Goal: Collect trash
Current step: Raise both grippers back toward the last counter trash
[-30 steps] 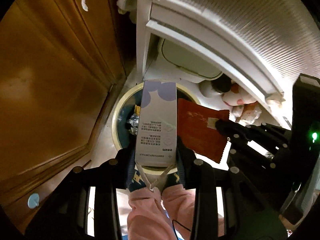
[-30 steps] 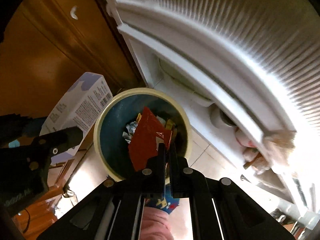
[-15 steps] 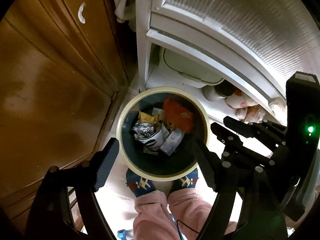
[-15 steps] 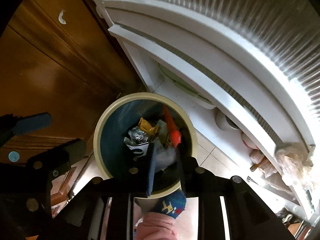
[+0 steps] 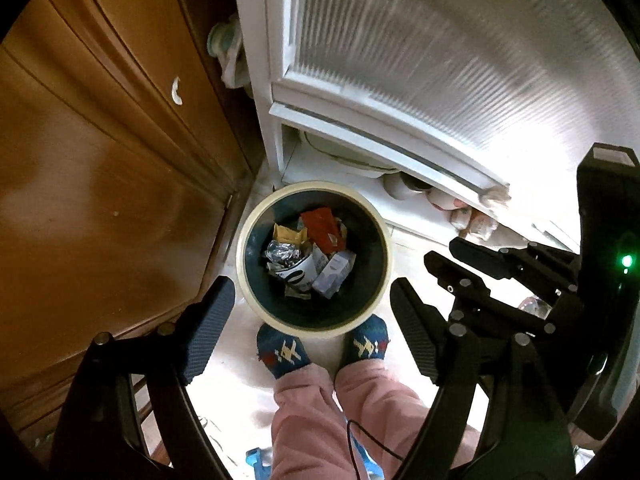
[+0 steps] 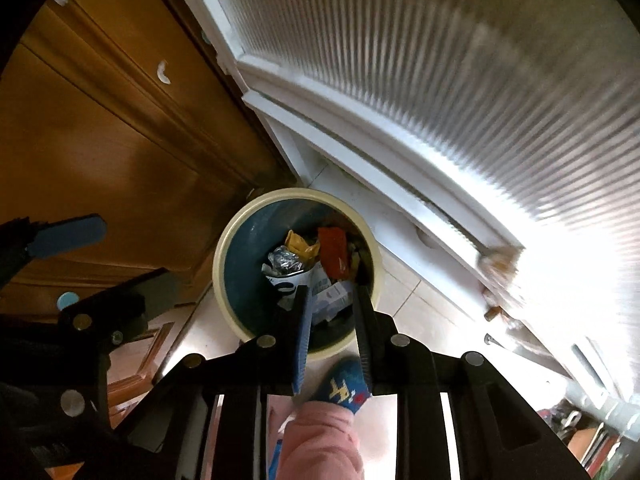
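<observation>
Hovering above the cream-rimmed round bin (image 5: 245, 240), the left gripper (image 5: 308, 312) gapes wide and empty. The right gripper (image 6: 329, 300) stands slightly parted, gripping nothing. A red foil wrapper (image 5: 322, 226) lies inside.

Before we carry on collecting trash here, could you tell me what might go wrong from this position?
1. The trash bin stands right against the person's socked feet; a step forward could tip it.
2. The left gripper and right gripper hang open and empty close together above the bin; they might collide.
3. The red wrapper leans on the pile and could shift.
</observation>
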Action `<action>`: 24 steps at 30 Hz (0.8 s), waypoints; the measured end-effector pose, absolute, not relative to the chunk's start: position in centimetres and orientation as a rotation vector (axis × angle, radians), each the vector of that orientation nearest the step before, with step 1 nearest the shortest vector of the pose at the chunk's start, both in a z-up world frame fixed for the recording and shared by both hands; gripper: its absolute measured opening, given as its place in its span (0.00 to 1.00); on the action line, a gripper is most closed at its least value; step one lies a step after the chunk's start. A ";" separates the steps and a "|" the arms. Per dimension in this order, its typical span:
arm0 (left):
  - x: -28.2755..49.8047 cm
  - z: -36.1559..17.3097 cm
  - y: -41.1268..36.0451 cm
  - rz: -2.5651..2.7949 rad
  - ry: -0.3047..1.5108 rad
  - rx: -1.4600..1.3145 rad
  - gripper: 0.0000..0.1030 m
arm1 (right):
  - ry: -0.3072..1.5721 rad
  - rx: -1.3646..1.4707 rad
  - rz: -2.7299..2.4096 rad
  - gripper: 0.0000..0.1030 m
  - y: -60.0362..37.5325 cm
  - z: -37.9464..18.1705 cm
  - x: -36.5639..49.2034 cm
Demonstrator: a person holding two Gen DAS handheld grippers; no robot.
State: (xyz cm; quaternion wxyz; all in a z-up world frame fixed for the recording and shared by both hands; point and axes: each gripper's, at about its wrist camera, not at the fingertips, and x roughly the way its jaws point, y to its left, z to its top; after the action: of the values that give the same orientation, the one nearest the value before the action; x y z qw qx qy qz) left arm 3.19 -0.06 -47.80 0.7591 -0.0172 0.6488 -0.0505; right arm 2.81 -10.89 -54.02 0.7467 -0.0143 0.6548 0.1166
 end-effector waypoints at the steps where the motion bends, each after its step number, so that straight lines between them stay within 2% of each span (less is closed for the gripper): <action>1: 3.1 -47.5 -0.2 -0.111 1.416 -0.033 0.76 | 1.434 -0.032 0.255 0.21 -11.0 -53.4 2.6; 11: 1.4 -41.2 -0.9 -0.106 1.429 0.004 0.78 | 1.434 -0.050 0.279 0.25 -12.2 -46.0 0.6; 24: -1.7 -22.9 -0.1 -0.143 1.230 -0.008 0.78 | 1.362 -0.110 0.422 0.26 -13.3 -30.2 -1.8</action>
State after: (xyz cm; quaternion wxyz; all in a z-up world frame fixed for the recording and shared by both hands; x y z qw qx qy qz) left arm -1.70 -0.13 -22.94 0.8144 -0.0036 0.5764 -0.0672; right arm -1.82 -13.30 -30.18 0.7552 -0.0502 0.6243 0.1937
